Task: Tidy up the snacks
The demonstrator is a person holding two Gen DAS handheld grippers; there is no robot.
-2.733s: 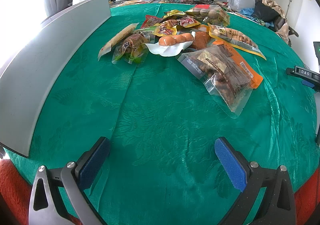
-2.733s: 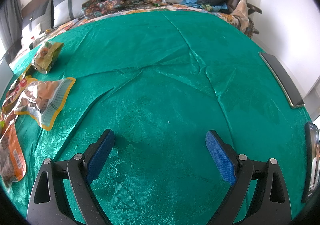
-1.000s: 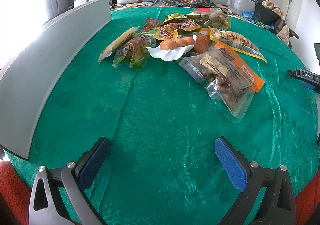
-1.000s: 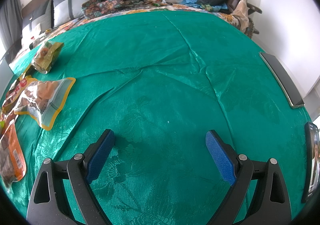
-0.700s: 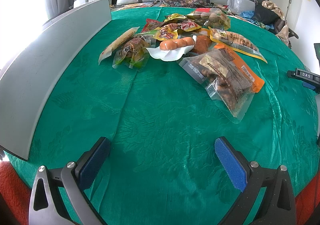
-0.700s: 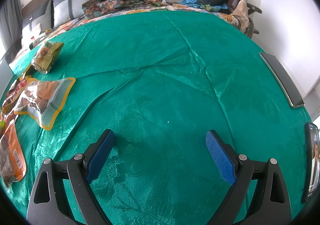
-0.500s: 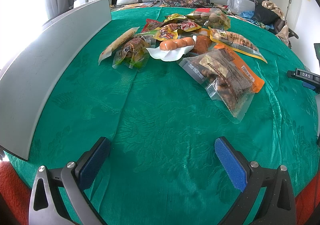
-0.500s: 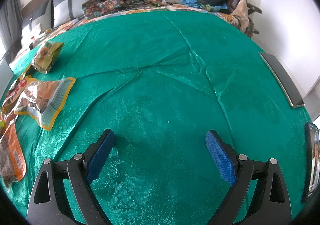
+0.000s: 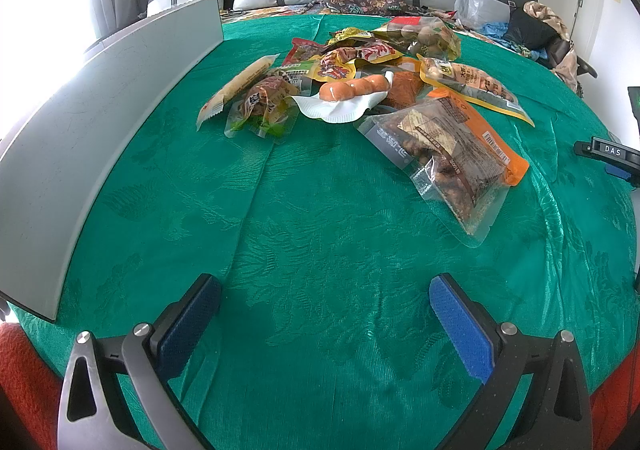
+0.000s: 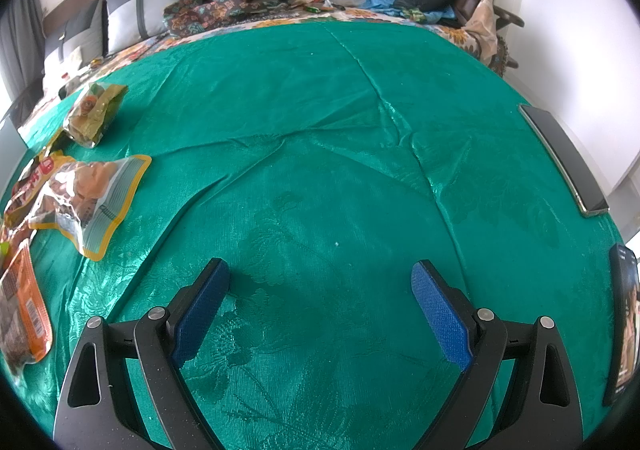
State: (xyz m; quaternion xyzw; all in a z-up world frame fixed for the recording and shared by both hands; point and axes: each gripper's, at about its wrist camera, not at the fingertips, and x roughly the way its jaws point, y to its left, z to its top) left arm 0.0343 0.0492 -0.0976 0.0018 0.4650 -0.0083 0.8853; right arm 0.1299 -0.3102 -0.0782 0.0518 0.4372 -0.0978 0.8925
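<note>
Over the green cloth (image 9: 320, 250), left gripper (image 9: 324, 310) and right gripper (image 10: 320, 302) hover spread, empty; snack pile (image 9: 360, 90) well ahead looks light, crinkly, slippery: pinch a sealed edge

The left gripper (image 9: 324, 302) is held low with its two fingers spread wide apart. Nothing is held between them. The blue pads (image 9: 460, 330) on the fingers are turned to face each other. The right gripper (image 10: 320, 290) is held low in the same way. Its two fingers (image 10: 200, 310) are also spread wide, and nothing is gripped between them.
</note>
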